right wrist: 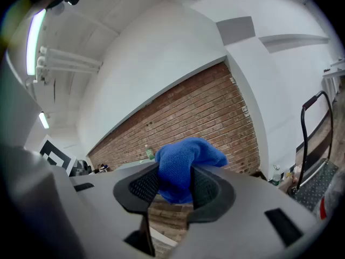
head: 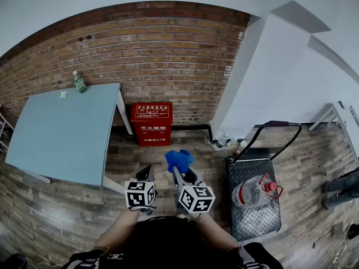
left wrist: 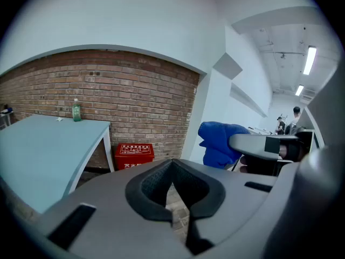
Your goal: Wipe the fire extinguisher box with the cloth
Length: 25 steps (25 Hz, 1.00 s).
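Right tongs (right wrist: 175, 181): clenched on a bunched blue cloth (right wrist: 186, 161), held up in front of the person.
Left tongs (left wrist: 172, 166): closed with nothing between them, just left of the right tongs.
Fire extinguisher box (head: 151, 123): red, standing on the floor (head: 196, 145) against the far brick wall (head: 168, 55), apart from the cloth.
Desk (head: 61, 133): pale blue, left of the box, green bottle (head: 79, 82) at its far edge.
Cart (head: 255, 220): right, carrying a clear water jug (head: 253, 190).
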### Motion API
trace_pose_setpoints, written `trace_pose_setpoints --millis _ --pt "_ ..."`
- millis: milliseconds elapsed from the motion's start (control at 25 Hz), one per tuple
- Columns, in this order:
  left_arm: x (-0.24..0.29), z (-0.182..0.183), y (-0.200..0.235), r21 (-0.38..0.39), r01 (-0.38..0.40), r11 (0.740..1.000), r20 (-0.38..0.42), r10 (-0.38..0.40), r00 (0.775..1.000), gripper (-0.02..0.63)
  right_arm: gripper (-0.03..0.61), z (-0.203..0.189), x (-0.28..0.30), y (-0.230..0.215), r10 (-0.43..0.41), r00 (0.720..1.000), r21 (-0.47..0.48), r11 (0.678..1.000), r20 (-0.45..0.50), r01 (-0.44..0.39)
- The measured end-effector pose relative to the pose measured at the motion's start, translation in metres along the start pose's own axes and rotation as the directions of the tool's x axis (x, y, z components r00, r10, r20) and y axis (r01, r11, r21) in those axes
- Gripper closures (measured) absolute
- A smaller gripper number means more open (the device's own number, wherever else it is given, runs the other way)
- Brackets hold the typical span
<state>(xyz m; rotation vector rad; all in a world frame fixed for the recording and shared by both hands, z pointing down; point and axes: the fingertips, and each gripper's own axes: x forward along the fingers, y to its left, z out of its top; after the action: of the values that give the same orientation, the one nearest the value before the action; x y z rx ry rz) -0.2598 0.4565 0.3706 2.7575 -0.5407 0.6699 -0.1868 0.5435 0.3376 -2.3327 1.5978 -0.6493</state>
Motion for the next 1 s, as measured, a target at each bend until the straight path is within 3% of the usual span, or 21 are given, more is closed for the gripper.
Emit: trace_pose_setpoints --millis 280,560,1000 --pt "0.029 0.005 -0.032 0.001 -0.032 0.999 -0.014 0.032 0.999 0.609 0.425 0.019 -0.005 -0.059 -0.017 1.000 0.027 0.999 0.008 0.016" --pt "0.042 -0.001 -0.054 -0.053 -0.088 0.995 -0.018 0.087 0.996 0.608 0.425 0.039 -0.002 -0.098 0.022 1.000 -0.003 1.000 -0.007 -0.022" --pt "0.080 0.011 -0.016 -0.125 -0.106 0.986 -0.012 0.105 0.994 0.608 0.425 0.034 0.047 -0.085 0.079 0.995 -0.046 0.996 -0.061 -0.082"
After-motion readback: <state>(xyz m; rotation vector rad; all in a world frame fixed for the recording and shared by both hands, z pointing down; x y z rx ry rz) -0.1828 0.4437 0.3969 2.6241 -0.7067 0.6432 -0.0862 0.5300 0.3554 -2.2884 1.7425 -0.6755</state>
